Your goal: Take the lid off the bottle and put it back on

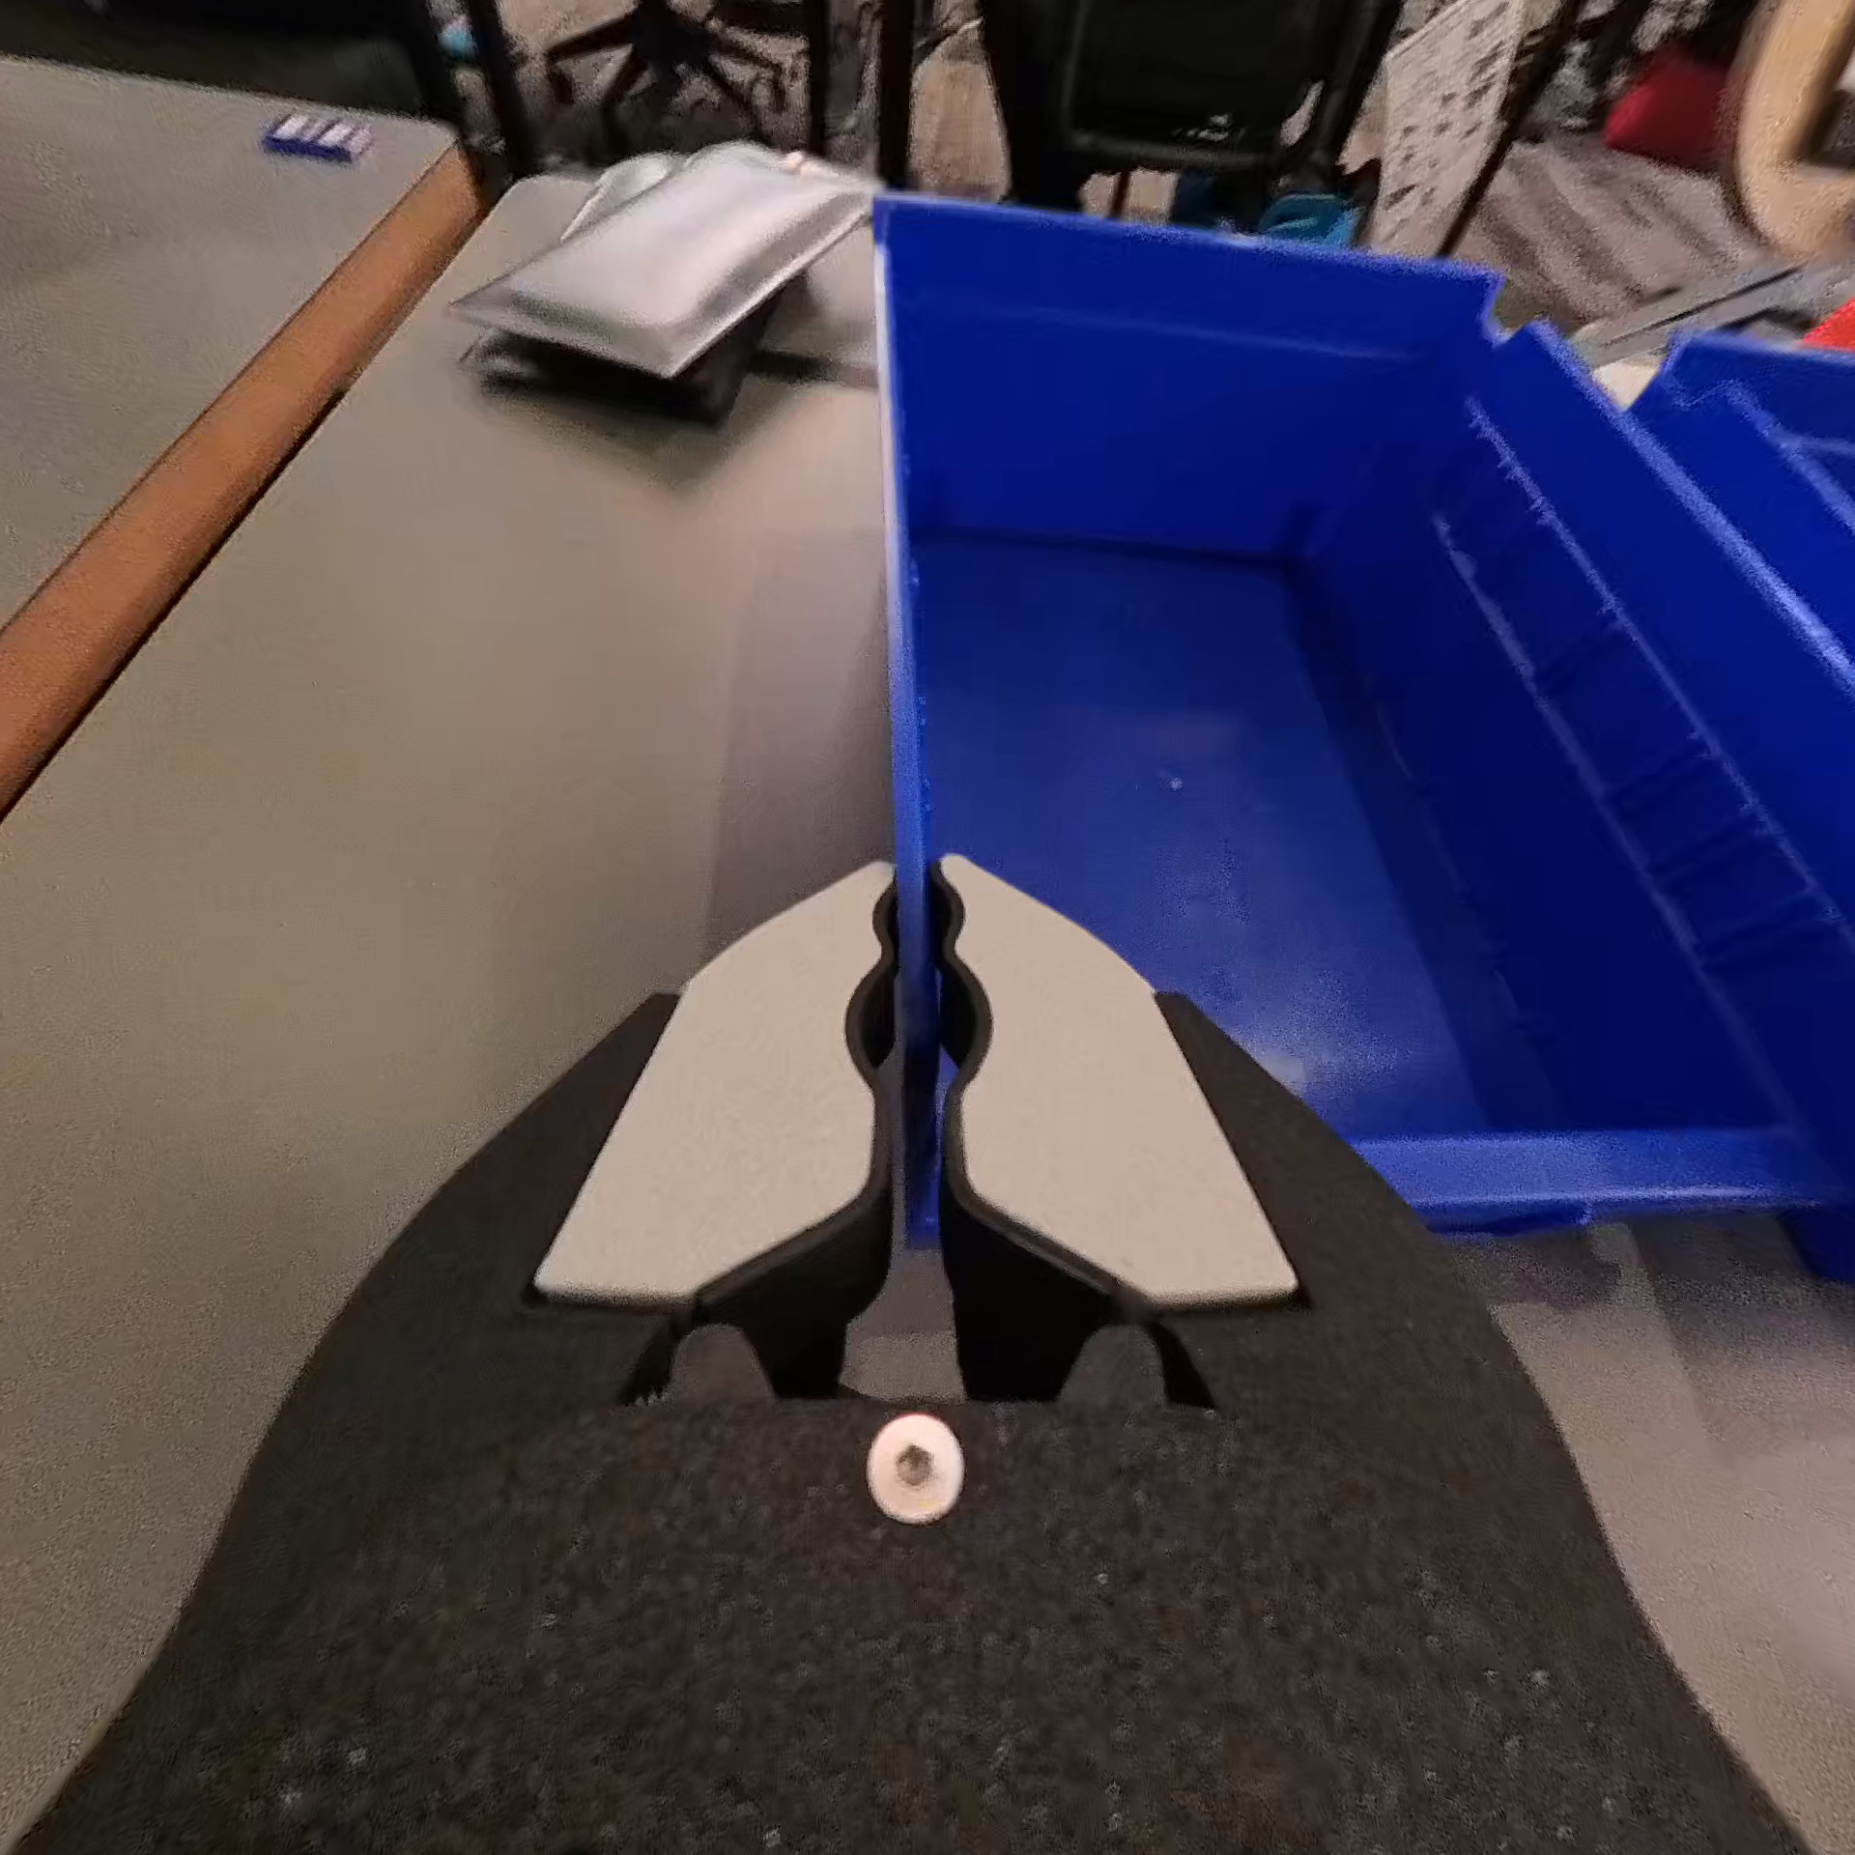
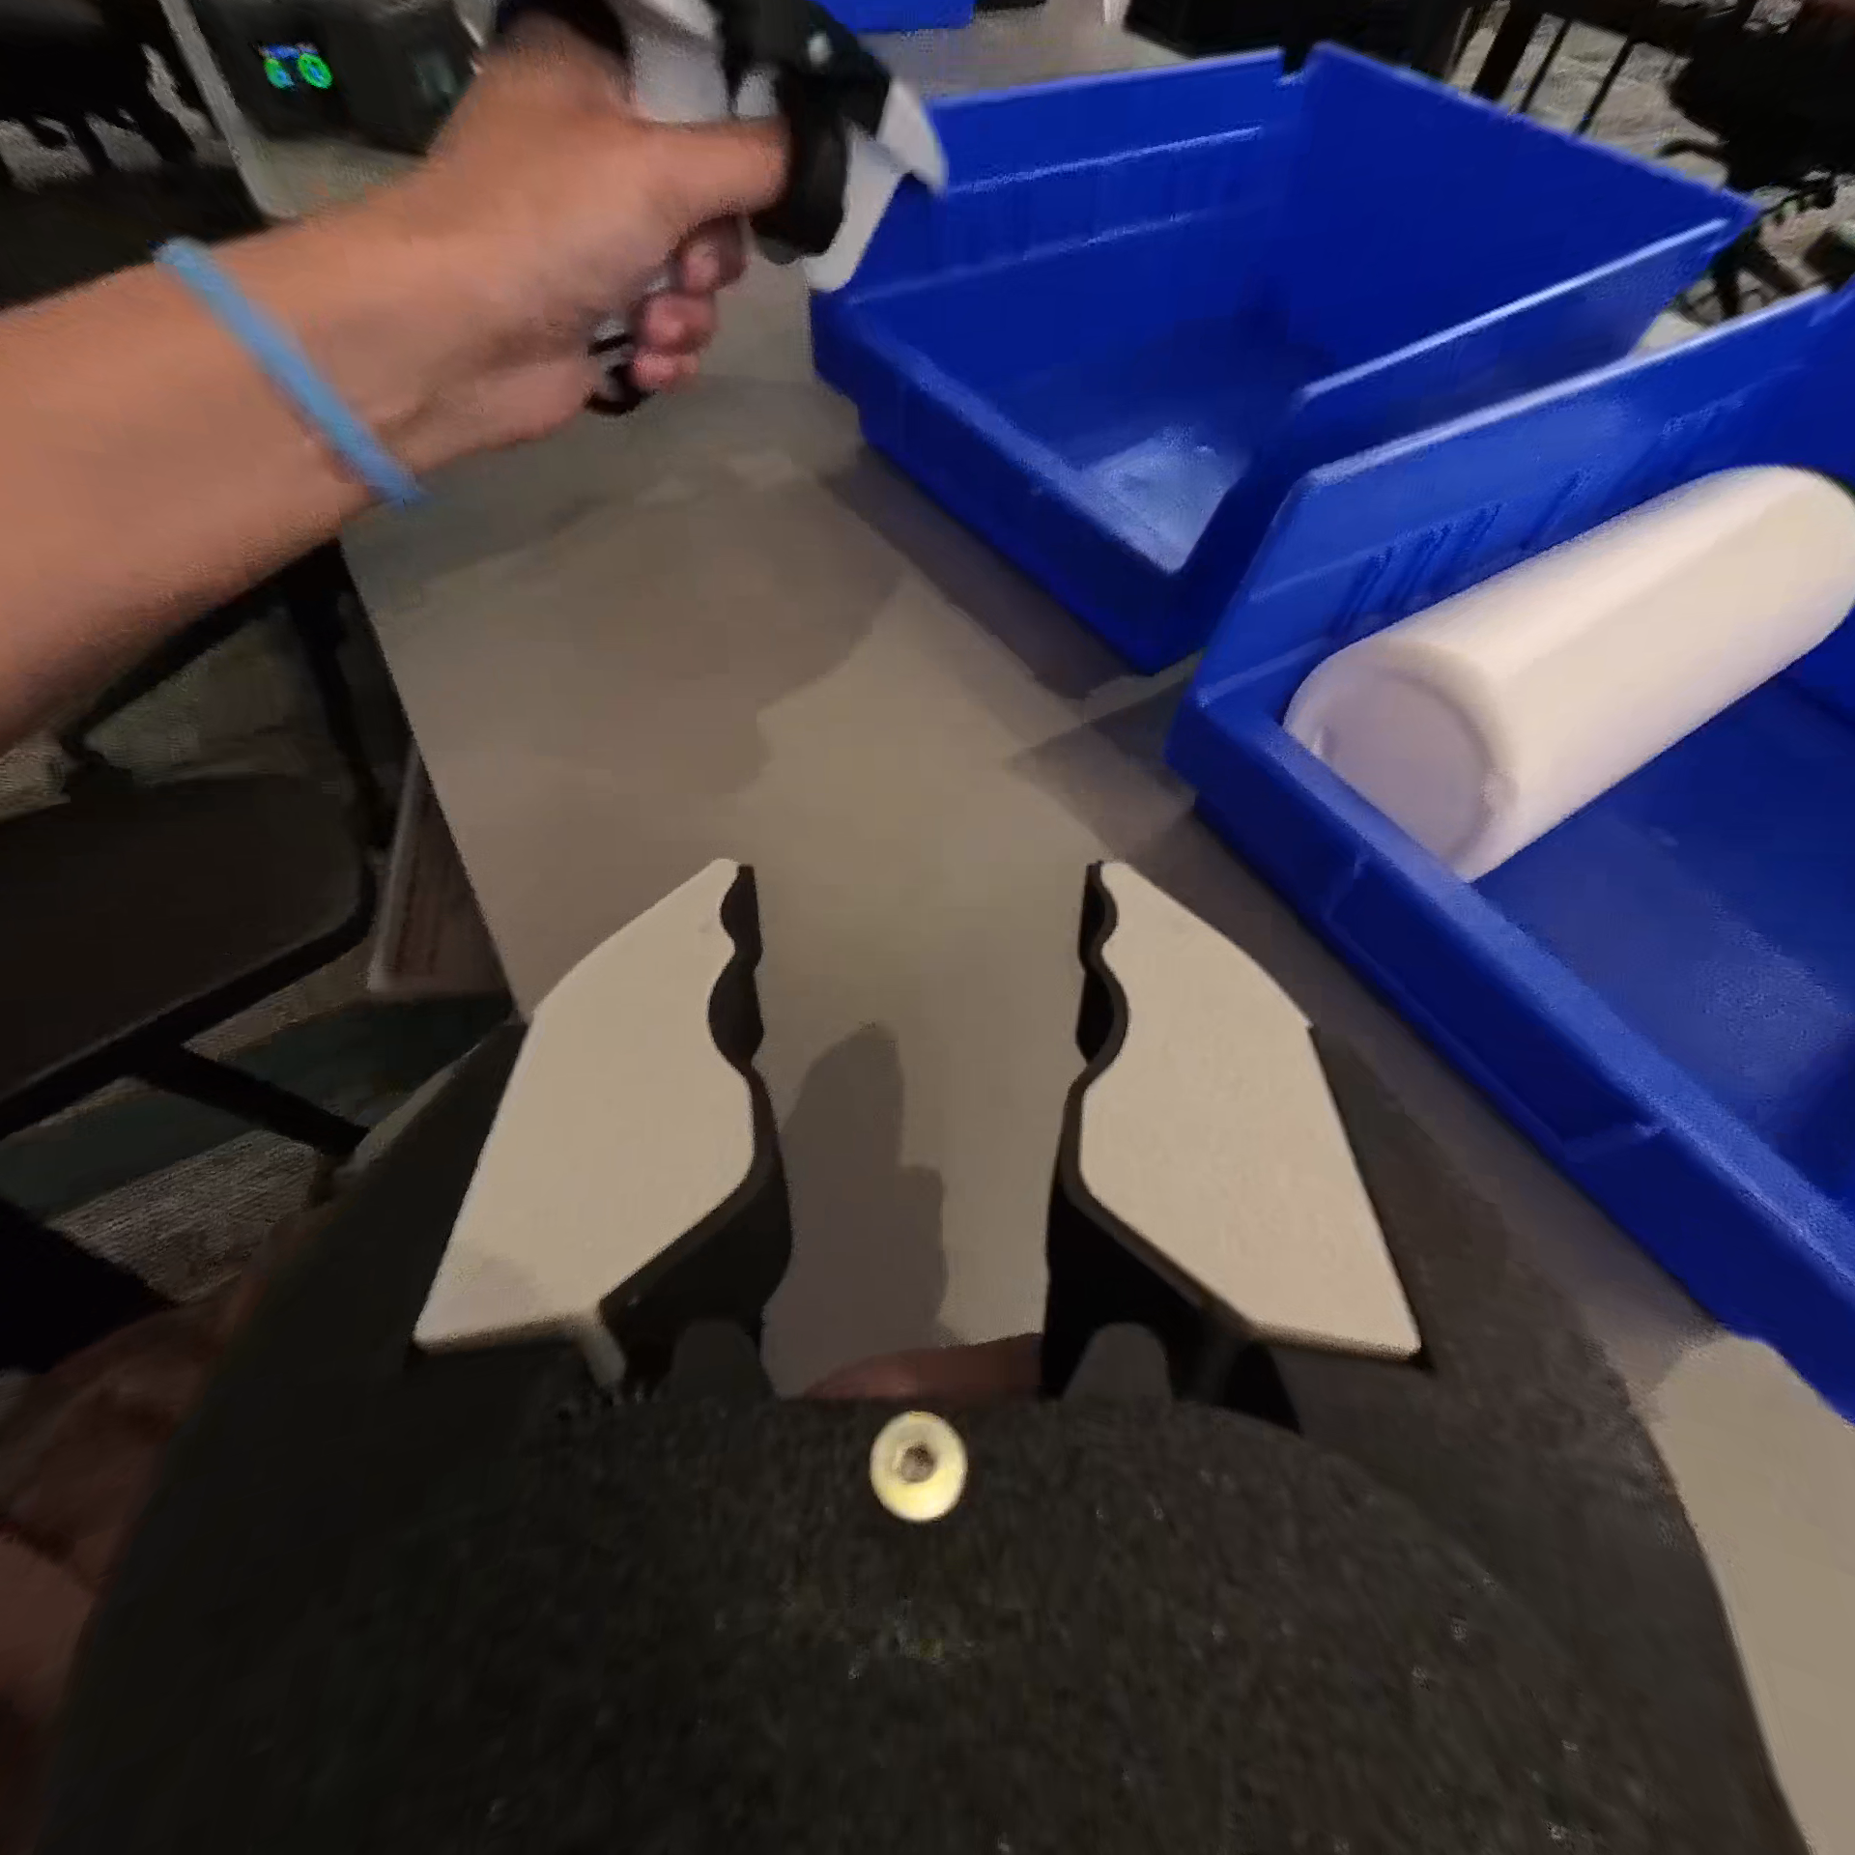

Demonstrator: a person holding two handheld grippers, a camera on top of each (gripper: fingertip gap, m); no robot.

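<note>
now left jaws pinched on blue bin (image 1: 908, 703) wall, right jaws wide apart over bare table (image 2: 883, 703)

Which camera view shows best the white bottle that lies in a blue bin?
The right wrist view: the white bottle lies on its side in the nearer blue bin, base toward the camera. The left wrist view shows no bottle, only a corner of that bin at its right edge.

Dim indoor light, soft shadows, motion blur, wide-angle edge distortion.
</note>
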